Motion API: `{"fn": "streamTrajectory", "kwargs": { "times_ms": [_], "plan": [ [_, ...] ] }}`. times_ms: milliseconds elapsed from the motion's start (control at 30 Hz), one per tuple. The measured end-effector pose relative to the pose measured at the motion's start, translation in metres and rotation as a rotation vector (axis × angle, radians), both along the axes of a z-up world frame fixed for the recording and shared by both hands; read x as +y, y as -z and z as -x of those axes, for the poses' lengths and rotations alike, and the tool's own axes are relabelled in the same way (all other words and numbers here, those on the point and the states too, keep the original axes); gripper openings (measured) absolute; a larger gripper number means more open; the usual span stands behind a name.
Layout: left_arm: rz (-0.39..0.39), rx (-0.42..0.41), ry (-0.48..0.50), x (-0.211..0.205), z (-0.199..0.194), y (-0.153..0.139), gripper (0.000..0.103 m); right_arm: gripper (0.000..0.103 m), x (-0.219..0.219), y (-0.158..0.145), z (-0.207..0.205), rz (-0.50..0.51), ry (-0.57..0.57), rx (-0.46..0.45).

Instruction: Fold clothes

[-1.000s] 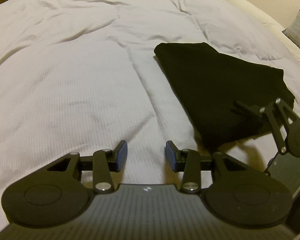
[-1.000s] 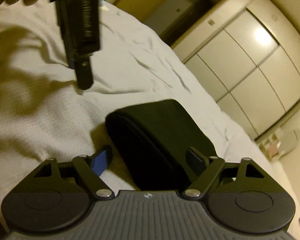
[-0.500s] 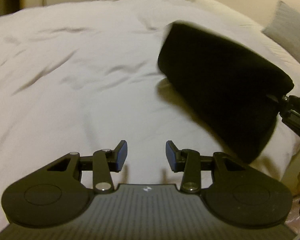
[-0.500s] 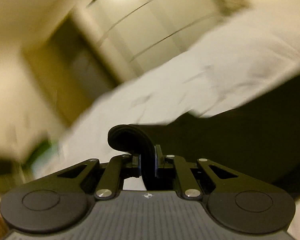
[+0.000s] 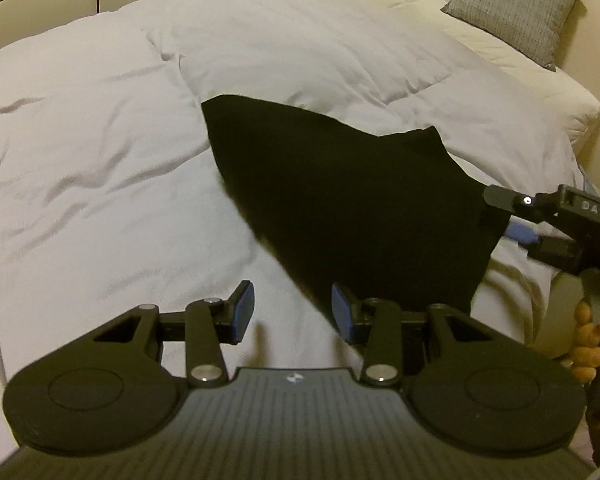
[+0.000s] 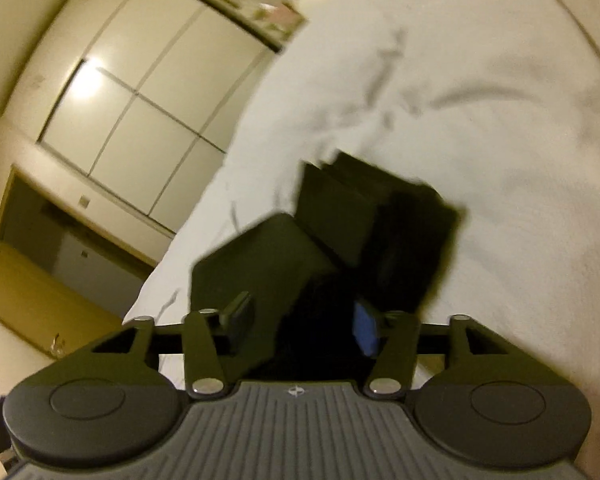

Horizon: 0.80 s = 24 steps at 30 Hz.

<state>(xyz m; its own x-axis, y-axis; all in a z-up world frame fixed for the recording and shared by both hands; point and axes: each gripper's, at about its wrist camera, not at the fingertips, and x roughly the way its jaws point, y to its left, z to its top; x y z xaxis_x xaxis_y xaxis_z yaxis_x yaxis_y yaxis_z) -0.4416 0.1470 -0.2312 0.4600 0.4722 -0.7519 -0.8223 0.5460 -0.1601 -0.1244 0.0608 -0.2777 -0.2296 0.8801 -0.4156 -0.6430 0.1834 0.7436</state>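
White duvet (image 5: 100, 168) covers the bed and serves as the reference surface. Wardrobe doors (image 6: 140, 92) stand beyond the duvet's far edge in the right wrist view.

Left gripper (image 5: 293, 312): jaws partly spread over bare duvet, nothing between the blue pads; the right-hand pad sits just at the lower edge of the garment, contact cannot be told.

Black folded garment (image 5: 340, 208): lies on the duvet, right of its centre crease, a broad dark shape narrowing toward the near side. In the right wrist view it (image 6: 380, 232) appears as a stacked, blurred black bundle on the duvet.

Grey pillow (image 5: 516, 4): at the head end beyond the duvet, on a cream sheet.

Right gripper (image 6: 300, 324): at the garment's right edge over the duvet, jaws opening; black cloth sits between the fingers, pads not pressing on it. A hand (image 5: 588, 340) grips its handle at the far right of the left wrist view.
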Motion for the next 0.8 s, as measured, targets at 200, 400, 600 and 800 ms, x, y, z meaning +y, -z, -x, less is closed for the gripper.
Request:
{"fn": "streamTrajectory", "kwargs": {
  "times_ms": [200, 400, 600, 800],
  "plan": [
    [-0.021, 0.014, -0.017, 0.003, -0.016, -0.006, 0.037, 0.016, 0.026, -0.024, 0.012, 0.024, -0.116, -0.103],
    [-0.005, 0.014, -0.025, 0.007, -0.021, -0.003, 0.038, 0.052, 0.017, 0.004, 0.005, 0.102, -0.096, 0.061],
    [-0.026, 0.012, -0.044, 0.008, -0.024, -0.014, 0.038, 0.011, 0.031, 0.003, 0.009, 0.014, -0.134, 0.048],
    [-0.087, -0.030, 0.000, 0.004, -0.042, -0.032, 0.038, 0.011, -0.004, -0.079, 0.024, -0.256, -0.115, -0.386]
  ]
}}
